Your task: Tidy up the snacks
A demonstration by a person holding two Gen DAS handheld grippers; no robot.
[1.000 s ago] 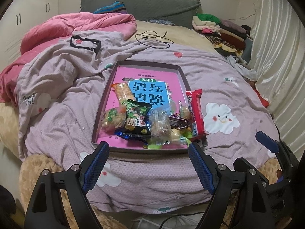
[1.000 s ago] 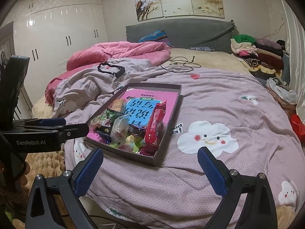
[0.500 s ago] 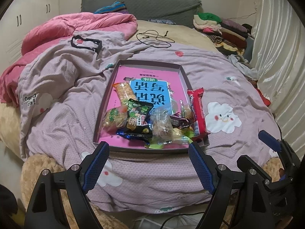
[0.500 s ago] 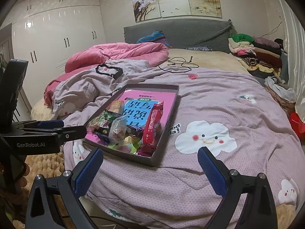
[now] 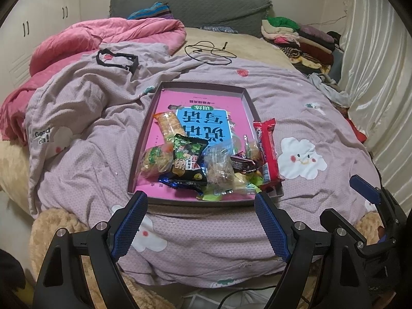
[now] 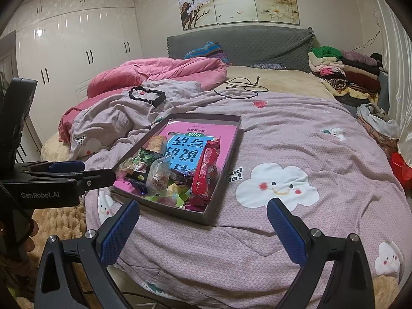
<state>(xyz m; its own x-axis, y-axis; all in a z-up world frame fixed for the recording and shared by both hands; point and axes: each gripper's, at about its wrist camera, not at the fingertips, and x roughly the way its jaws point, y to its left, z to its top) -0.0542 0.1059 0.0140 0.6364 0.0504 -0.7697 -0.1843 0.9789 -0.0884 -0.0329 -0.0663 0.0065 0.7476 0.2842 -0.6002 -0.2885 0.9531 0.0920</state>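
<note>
**Snacks sit straight ahead of the left tongs**

The snacks [image 5: 206,162] lie piled in the near end of the tray [image 5: 144,139] on the bed. The left tongs [image 5: 200,221], wide open and empty, are nearer. The right tongs [image 6: 203,229], open too, have the tray off to their left.

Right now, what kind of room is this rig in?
A lived-in home bedroom, most likely: a bed with a pink duvet, white built-in wardrobes, and folded clothes stacked by the headboard.
</note>
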